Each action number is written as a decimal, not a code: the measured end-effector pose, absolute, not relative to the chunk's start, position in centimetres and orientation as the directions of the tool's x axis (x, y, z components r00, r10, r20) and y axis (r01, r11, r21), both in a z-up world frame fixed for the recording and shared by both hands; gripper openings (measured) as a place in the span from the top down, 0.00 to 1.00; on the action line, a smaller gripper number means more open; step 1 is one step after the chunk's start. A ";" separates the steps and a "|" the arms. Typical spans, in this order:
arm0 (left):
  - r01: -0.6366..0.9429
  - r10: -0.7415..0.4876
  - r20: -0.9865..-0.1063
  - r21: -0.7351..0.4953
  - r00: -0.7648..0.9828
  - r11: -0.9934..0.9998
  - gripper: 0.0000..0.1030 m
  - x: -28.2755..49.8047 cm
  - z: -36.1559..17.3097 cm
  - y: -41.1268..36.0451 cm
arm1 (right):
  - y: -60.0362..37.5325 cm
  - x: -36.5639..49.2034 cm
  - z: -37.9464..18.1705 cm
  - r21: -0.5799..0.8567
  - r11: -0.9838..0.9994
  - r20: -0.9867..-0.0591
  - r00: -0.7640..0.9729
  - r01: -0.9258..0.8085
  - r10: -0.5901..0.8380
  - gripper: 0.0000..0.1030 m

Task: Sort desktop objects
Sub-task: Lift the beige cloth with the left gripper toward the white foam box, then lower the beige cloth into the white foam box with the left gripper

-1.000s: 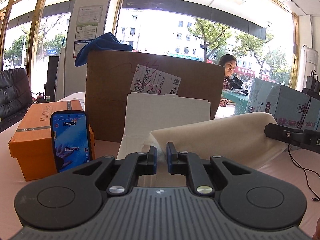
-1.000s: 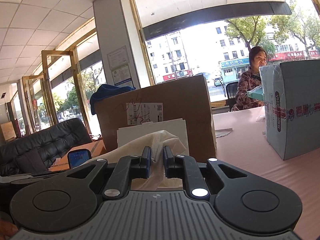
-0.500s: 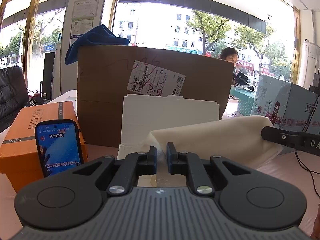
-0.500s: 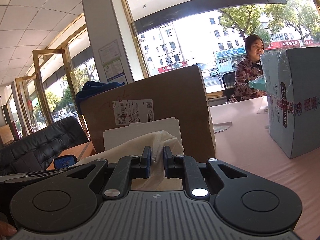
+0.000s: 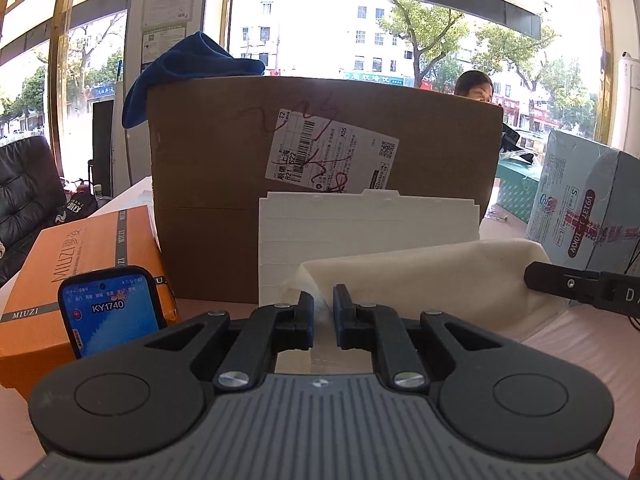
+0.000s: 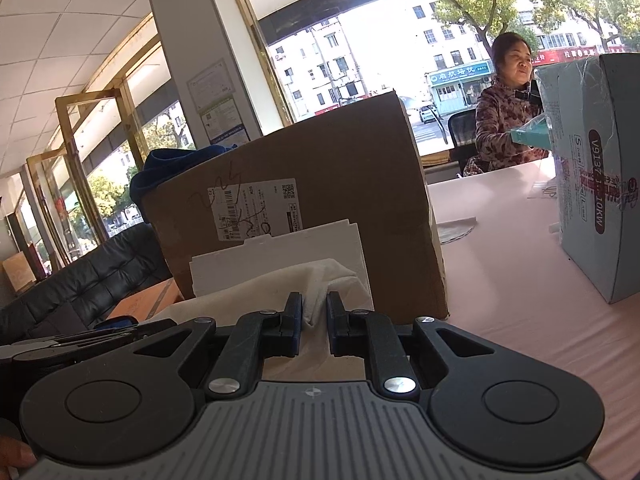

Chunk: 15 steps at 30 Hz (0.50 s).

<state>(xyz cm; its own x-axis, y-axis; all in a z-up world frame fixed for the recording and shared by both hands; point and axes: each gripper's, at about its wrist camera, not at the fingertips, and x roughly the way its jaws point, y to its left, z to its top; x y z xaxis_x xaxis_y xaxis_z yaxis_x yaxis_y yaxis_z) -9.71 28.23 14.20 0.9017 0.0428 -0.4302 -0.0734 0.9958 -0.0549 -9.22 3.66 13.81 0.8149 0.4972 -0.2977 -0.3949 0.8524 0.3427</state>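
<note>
Both the left tongs (image 5: 323, 308) and the right tongs (image 6: 314, 316) pinched opposite ends of the cream cloth (image 5: 432, 276), holding it stretched above the bench (image 6: 520, 280) before the brown carton (image 5: 320, 148), probably for folding or moving.

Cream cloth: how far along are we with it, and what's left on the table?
Nothing looks sorted yet. In hand: the cream cloth hangs between both grippers, left gripper and right gripper each shut on a corner. Left: place the cloth; the phone leans on the orange box, and the blue rag lies on the cardboard box.
</note>
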 end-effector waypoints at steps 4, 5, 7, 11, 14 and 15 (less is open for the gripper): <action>-0.083 0.063 -0.474 -0.022 0.878 0.996 0.91 -8.6 13.3 28.2 | 4.0 -8.2 13.2 0.358 0.845 -0.329 0.793 -0.397 0.512 0.88; -0.082 0.064 -0.482 -0.014 0.874 0.997 0.91 -8.4 13.1 28.1 | 4.2 -8.1 13.0 0.356 0.846 -0.337 0.790 -0.396 0.512 0.88; -0.078 0.066 -0.497 -0.003 0.865 0.997 0.91 -7.9 12.7 28.0 | 4.4 -7.7 12.7 0.352 0.848 -0.352 0.783 -0.396 0.512 0.88; -0.065 0.070 -0.526 0.027 0.848 0.998 0.91 -7.1 11.9 27.4 | 4.6 -7.3 12.3 0.329 0.858 -0.376 0.778 -0.395 0.503 0.88; -0.056 0.071 -0.548 0.044 0.833 0.997 0.91 -6.6 11.4 27.1 | 5.0 -6.8 12.2 0.301 0.866 -0.395 0.775 -0.399 0.494 0.88; -0.052 0.068 -0.556 0.045 0.828 0.998 0.91 -6.4 11.2 27.0 | 5.3 -6.6 12.2 0.286 0.870 -0.402 0.774 -0.402 0.490 0.88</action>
